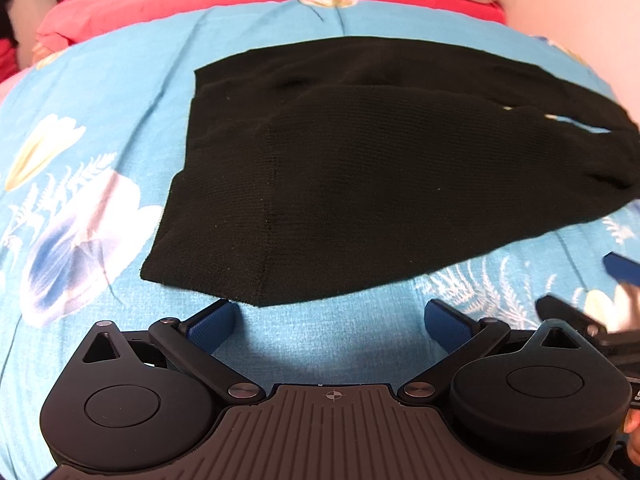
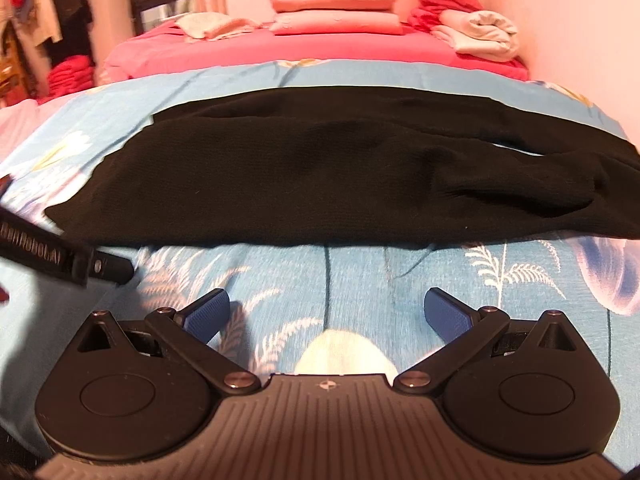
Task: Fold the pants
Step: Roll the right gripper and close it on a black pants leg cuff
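Observation:
Black pants (image 1: 360,168) lie flat on a blue floral bedsheet (image 1: 100,120), folded with one leg laid over the other, the narrow end running off to the right. My left gripper (image 1: 332,322) is open and empty, just short of the pants' near edge. In the right wrist view the pants (image 2: 320,176) stretch across the bed. My right gripper (image 2: 327,316) is open and empty, a short way in front of their near edge. The right gripper's blue tip (image 1: 622,270) shows at the right edge of the left wrist view.
A pink sheet (image 2: 280,52) covers the far half of the bed, with stacked pink pillows (image 2: 334,10) and folded white and red laundry (image 2: 476,28). A wall lies to the right. Clothes hang at the far left (image 2: 48,20).

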{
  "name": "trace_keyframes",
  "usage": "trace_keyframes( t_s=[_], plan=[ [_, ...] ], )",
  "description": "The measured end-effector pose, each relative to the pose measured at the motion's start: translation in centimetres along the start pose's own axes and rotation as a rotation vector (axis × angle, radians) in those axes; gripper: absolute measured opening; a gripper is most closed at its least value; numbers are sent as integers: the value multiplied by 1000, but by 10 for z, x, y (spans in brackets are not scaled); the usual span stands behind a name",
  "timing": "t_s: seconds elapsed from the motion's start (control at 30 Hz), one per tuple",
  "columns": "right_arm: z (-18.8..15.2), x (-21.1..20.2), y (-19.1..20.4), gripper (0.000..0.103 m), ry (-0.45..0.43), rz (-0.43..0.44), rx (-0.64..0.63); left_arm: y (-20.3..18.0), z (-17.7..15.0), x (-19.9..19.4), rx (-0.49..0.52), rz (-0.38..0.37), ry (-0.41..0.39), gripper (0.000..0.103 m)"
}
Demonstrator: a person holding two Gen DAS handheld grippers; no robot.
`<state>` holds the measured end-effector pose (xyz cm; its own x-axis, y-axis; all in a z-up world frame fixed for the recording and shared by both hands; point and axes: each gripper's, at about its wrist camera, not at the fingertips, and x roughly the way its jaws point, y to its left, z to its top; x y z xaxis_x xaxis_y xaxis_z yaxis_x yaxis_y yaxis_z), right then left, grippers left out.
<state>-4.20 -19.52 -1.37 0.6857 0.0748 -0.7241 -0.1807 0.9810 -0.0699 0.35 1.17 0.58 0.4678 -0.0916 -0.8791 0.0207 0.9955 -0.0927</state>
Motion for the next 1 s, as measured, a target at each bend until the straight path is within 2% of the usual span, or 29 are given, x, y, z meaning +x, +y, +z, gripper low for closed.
trace_keyframes(
  t_s=[0.07,0.17,0.3,0.37,0.43,0.53,0.63,0.7,0.73,0.77,0.83,0.93,1.0],
  plan=[
    [-2,-5,-7,103,2,39,-13,7,0,-5,-15,-45,-10,103],
    [4,-14,-34,103,-14,39,75,15,4,-18,-22,-116,-54,103],
    [17,-17,-101,101,-44,-29,367,18,12,-24,-3,-117,-128,103],
    [20,-11,-131,91,-44,-17,510,21,20,-17,-1,-135,-152,103],
    [26,-5,-150,87,-54,3,590,20,26,-6,3,-140,-147,103],
    [38,7,-163,84,-82,17,642,20,24,12,-7,-141,-117,103],
    [43,22,-172,73,-117,-4,645,11,22,18,27,-107,-145,103],
    [44,29,-174,51,-143,-28,624,8,21,20,40,-98,-147,103],
    [43,30,-176,20,-143,-65,615,8,21,21,44,-100,-148,103],
    [43,29,-177,11,-130,-102,607,9,21,21,48,-106,-149,103],
    [32,15,-184,10,-150,-54,658,12,19,20,56,-115,-147,103],
    [10,-16,-189,10,-198,-52,705,21,5,11,63,-140,-156,103],
    [-7,-14,-197,11,-150,-41,774,23,0,10,76,-148,-161,103]
  ],
)
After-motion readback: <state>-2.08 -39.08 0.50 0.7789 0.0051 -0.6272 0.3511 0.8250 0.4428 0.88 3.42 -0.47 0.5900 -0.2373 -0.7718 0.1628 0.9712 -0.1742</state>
